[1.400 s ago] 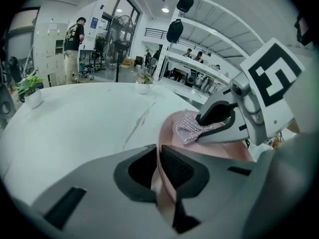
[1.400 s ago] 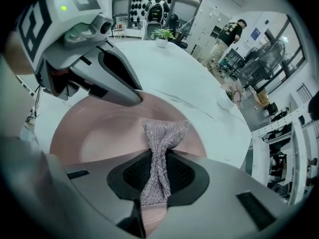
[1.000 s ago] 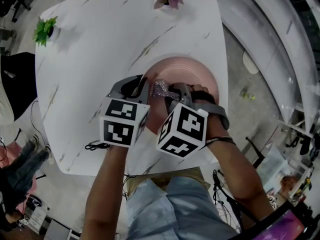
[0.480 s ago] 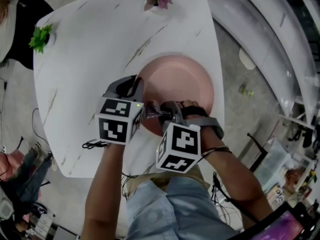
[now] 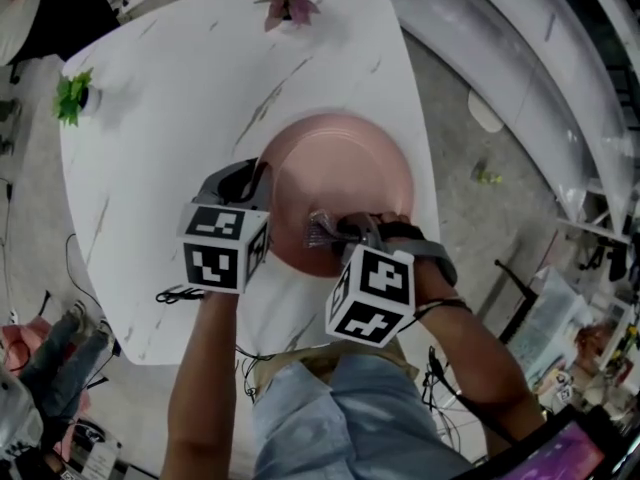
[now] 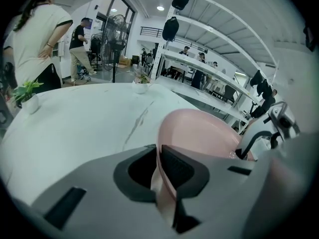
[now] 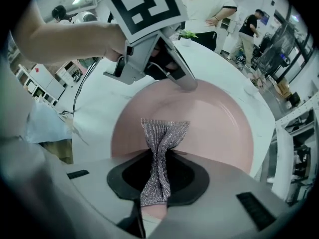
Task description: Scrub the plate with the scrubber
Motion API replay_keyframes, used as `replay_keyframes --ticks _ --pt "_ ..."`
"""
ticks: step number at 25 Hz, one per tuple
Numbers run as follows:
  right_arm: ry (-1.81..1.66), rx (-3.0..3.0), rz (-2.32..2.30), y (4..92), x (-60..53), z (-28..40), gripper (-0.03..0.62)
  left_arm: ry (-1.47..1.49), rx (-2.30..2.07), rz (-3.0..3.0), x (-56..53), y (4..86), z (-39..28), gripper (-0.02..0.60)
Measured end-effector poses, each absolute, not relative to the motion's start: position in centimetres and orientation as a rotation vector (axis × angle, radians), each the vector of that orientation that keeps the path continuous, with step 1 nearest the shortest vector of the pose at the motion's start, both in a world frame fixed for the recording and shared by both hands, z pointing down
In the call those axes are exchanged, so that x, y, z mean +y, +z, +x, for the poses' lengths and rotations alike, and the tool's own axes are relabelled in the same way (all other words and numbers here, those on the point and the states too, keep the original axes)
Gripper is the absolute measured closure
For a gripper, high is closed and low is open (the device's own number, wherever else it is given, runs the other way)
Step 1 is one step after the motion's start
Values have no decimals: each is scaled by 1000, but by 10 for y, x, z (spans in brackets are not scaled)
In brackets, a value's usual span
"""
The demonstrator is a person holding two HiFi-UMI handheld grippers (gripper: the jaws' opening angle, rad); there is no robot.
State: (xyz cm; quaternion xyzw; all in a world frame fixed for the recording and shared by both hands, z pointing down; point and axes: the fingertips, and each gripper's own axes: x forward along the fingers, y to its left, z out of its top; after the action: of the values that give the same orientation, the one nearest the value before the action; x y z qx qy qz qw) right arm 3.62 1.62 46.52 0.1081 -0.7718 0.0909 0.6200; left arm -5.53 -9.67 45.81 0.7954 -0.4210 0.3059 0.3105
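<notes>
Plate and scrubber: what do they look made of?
The plate is pink and smooth with a soft, even sheen and a thin rim. It could be plastic or glazed ceramic; the look can't settle which. The scrubber is a silvery ribbed knit mesh that glints, probably metallic thread. It bunches where the right gripper pinches it, so it seems soft and pliable.

Smooth pink plate [image 5: 345, 158], glittery knitted scrubber [image 7: 162, 133], matt marble-look table [image 5: 170, 98]

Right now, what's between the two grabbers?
In the head view, the pink plate lies between the left gripper and right gripper, plus the silvery scrubber the right one holds.
</notes>
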Motion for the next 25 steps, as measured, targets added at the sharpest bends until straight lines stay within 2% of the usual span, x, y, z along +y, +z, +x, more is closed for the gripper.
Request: replay_keyframes --ticks 13,25 --pt "282 -1698 480 466 -40 86 507 804 -1122 2103 -98 457 -53 555" --pt "186 -1691 538 465 -96 76 507 786 -1137 2106 -100 457 -53 555"
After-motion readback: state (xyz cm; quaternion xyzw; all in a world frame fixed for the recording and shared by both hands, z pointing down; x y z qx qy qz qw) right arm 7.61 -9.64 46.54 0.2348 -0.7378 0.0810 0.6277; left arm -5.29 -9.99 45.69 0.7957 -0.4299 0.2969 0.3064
